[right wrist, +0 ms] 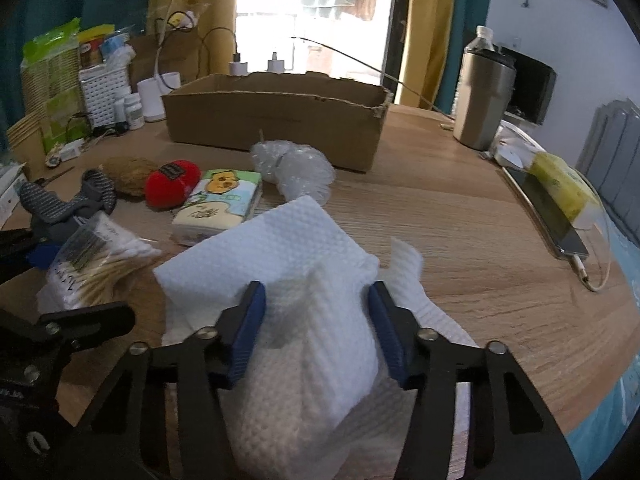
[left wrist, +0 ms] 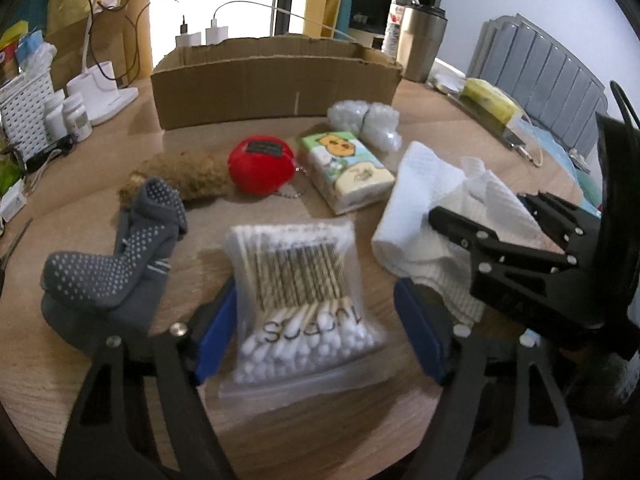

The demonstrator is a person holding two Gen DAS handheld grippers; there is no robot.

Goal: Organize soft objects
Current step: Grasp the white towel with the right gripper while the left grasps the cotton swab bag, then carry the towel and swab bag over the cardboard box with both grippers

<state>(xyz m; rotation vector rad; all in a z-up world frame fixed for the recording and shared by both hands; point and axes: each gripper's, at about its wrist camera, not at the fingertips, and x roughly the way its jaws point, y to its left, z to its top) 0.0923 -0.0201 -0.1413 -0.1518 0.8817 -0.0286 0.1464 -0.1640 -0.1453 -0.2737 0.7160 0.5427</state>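
My left gripper (left wrist: 316,328) is open, its blue pads either side of a clear bag of cotton swabs (left wrist: 304,300) lying on the round wooden table (left wrist: 304,428); the left pad touches the bag, the right one stands apart. My right gripper (right wrist: 316,332) straddles a folded white cloth (right wrist: 296,264), its blue pads against the cloth's sides. Beyond lie grey dotted socks (left wrist: 120,264), a brown fuzzy object (left wrist: 180,174), a red plush (left wrist: 260,164), a cartoon tissue pack (left wrist: 346,168) and bubble wrap (left wrist: 364,120). An open cardboard box (left wrist: 276,80) stands behind them.
White basket (left wrist: 24,108), pill bottles (left wrist: 74,114) and chargers crowd the left back. A steel tumbler (right wrist: 484,96) and water bottle stand at the back right. A phone with a yellow pack (right wrist: 560,188) and cable lies near the right edge.
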